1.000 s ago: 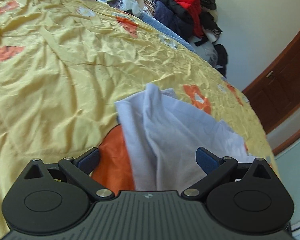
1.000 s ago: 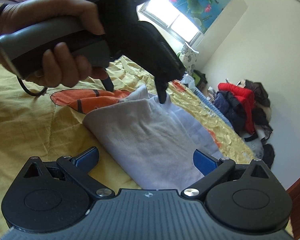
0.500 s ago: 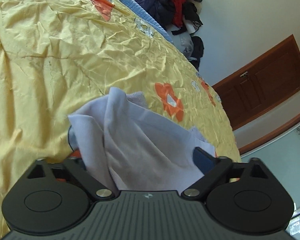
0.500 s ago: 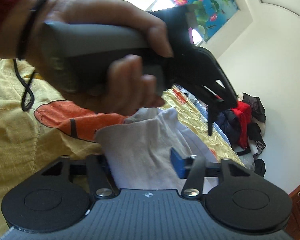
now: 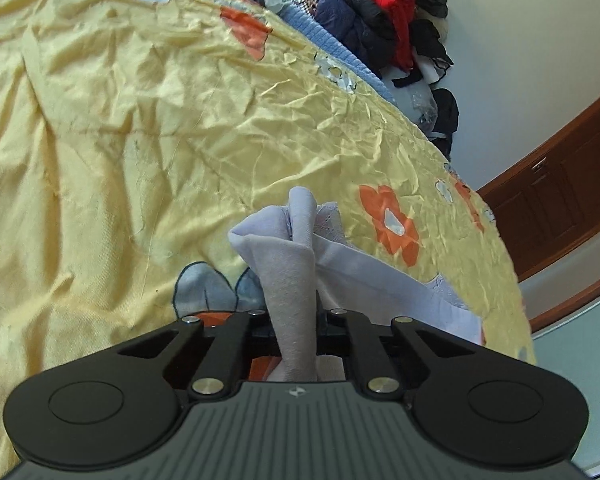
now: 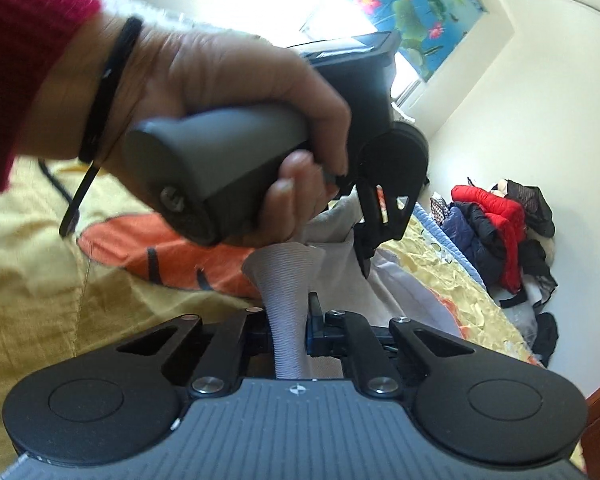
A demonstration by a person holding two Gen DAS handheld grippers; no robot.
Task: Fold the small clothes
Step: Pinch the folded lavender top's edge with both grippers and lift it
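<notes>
The pale lilac garment (image 5: 296, 280) lies on a crumpled yellow bedspread (image 5: 140, 120) with orange flower patches, and both grippers have hold of it; the left gripper (image 5: 298, 332) has its jaws drawn in narrow on a bunched ridge of the cloth, which rises up and forward out of the pinch and flares into loose folds just ahead; the rest of the garment spreads flat to the right of the jaws, reaching toward the bed's edge; the right gripper (image 6: 290, 332) likewise pinches a gathered neck of the same ribbed cloth (image 6: 284, 280), its jaws closing the last little way with the fabric pressed between the pads; above that pinch the cloth fans out wide; from the right wrist view, the person's left hand (image 6: 228, 120), in a red sleeve (image 6: 24, 32), grips the grey handle of the left gripper (image 6: 366, 268) just beyond; a heap of red and dark clothes (image 5: 380, 12) sits against the far wall.
</notes>
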